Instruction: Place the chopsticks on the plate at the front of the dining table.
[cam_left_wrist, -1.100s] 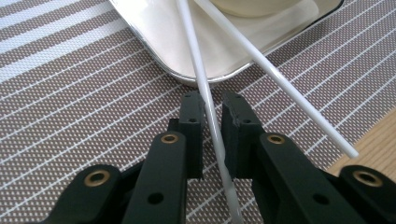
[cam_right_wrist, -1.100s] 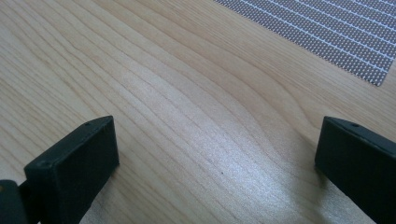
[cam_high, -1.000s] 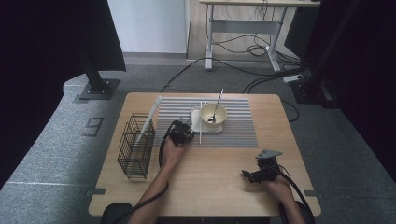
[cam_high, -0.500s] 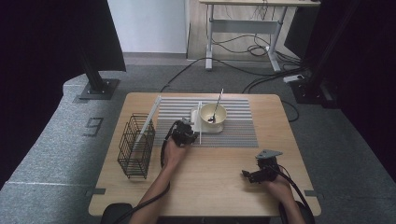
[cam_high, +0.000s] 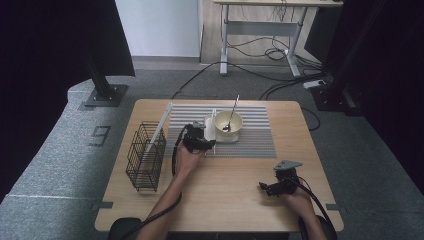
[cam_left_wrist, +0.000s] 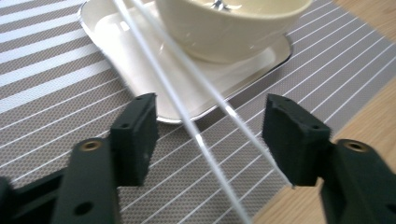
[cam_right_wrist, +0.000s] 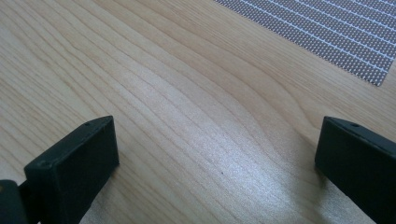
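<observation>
Left gripper (cam_left_wrist: 210, 135): jaws apart astride two chopsticks (cam_left_wrist: 187, 123), near bowl (cam_left_wrist: 229, 28).
Right gripper (cam_right_wrist: 215, 158): jaws apart over bare table (cam_right_wrist: 163, 93), far from bowl.
High view: spoon (cam_high: 231, 116) in bowl.

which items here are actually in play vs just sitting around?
In play: left gripper, open around the two thin white chopsticks; shallow white tray; cream ceramic bowl.

Lying about: black wire basket; striped grey placemat; right gripper, open over the bare wooden table.

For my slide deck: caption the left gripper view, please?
Open left gripper straddling two white chopsticks that lean on a square plate under a cream bowl.
</observation>
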